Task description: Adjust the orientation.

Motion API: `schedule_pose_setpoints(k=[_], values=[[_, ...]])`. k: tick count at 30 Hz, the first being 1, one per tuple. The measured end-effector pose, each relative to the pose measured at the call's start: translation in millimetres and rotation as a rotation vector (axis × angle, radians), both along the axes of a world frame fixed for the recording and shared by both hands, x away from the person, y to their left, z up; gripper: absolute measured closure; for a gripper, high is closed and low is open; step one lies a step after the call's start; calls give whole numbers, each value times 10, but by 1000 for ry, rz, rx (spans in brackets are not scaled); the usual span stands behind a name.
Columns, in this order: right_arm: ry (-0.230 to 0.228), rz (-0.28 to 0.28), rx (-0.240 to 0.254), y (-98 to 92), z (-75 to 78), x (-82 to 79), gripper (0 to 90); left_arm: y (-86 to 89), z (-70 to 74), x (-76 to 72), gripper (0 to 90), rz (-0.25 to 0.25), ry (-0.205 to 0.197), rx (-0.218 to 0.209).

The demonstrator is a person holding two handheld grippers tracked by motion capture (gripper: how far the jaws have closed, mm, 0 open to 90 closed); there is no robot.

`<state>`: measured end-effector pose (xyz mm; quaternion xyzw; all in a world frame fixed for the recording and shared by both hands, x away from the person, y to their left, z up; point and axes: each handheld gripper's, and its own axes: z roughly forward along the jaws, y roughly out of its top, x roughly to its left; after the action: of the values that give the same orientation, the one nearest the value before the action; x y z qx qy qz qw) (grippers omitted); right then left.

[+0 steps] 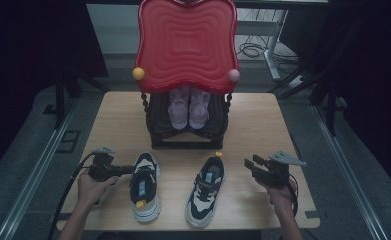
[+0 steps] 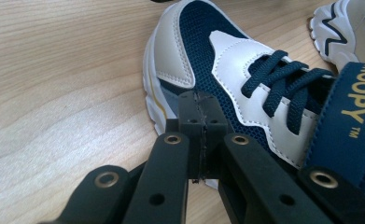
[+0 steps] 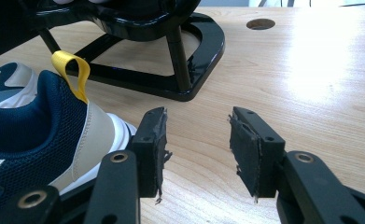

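Two navy, white and beige sneakers lie on the wooden table [image 1: 263, 115]. The left sneaker [image 1: 145, 185] has its yellow heel loop toward the person. The right sneaker [image 1: 206, 190] points the other way. My left gripper [image 1: 130, 170] is shut with nothing between its jaws. Its tip [image 2: 201, 105] rests at the side of the left sneaker [image 2: 245, 84], near the toe; whether it touches I cannot tell. My right gripper [image 1: 249, 163] stands open and empty just right of the other sneaker's heel. In its own view the right gripper [image 3: 196, 135] sits beside the yellow loop [image 3: 70, 70].
A black rack [image 1: 183, 142] stands at the table's far middle, holding a pair of lilac shoes [image 1: 188, 107] under a red wavy top [image 1: 185, 45]. The rack's base [image 3: 189, 70] lies just ahead of my right gripper. Bare wood stretches to both sides.
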<state>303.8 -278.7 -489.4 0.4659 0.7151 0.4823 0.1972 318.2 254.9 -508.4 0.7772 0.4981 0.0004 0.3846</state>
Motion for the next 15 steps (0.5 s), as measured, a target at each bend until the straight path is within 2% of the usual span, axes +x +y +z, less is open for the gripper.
schedule_pose_setpoints(k=[15], values=[[-2,3,-5,3,1,-1,555,-193,1,169,900,-43,2,-7]])
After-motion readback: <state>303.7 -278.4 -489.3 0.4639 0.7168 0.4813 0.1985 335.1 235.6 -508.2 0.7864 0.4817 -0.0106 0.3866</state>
